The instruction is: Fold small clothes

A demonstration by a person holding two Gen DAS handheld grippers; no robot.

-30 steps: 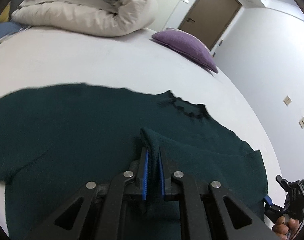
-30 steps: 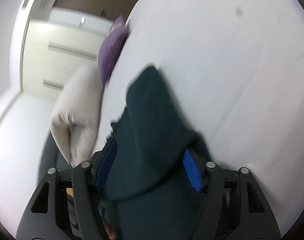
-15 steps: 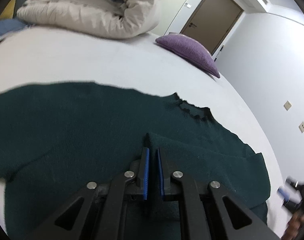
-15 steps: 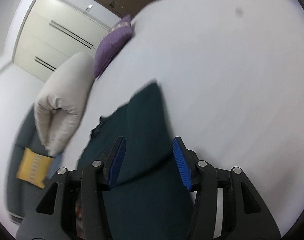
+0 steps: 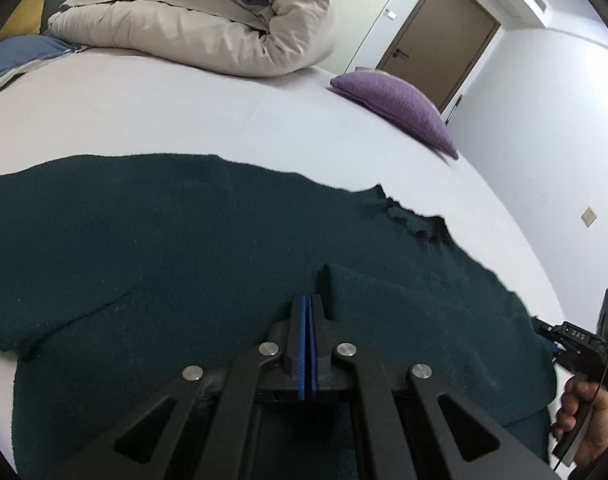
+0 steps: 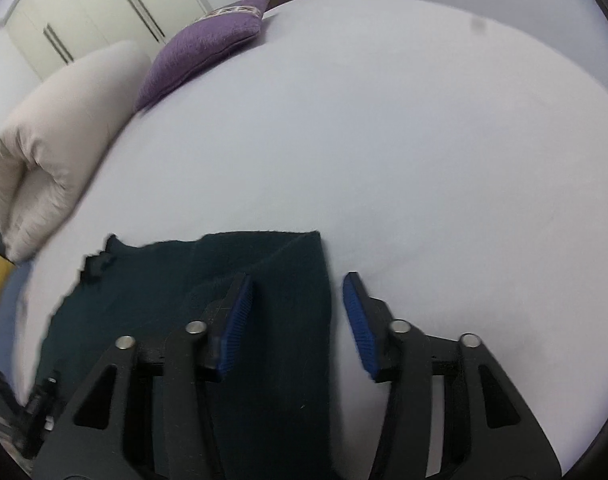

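A dark green knit sweater (image 5: 151, 240) lies spread on the white bed (image 5: 183, 112), its neckline (image 5: 408, 220) toward the far right. A sleeve is folded over the body (image 5: 404, 300). My left gripper (image 5: 308, 304) is shut, its blue pads pressed together low over the folded sleeve; no cloth shows between them. My right gripper (image 6: 295, 304) is open above the sweater's folded right edge (image 6: 279, 280), which lies flat below the jaws. The right gripper also shows at the far right of the left wrist view (image 5: 576, 344), held by a hand.
A rolled cream duvet (image 5: 207, 20) lies at the head of the bed. A purple cushion (image 5: 396, 100) sits to its right, also in the right wrist view (image 6: 199, 48). A brown door (image 5: 436, 28) and white wall lie beyond. A wardrobe (image 6: 83, 20) stands behind.
My left gripper let go of the sleeve fold and closed empty. My right gripper opened, released the sweater edge onto the bed and swung level.
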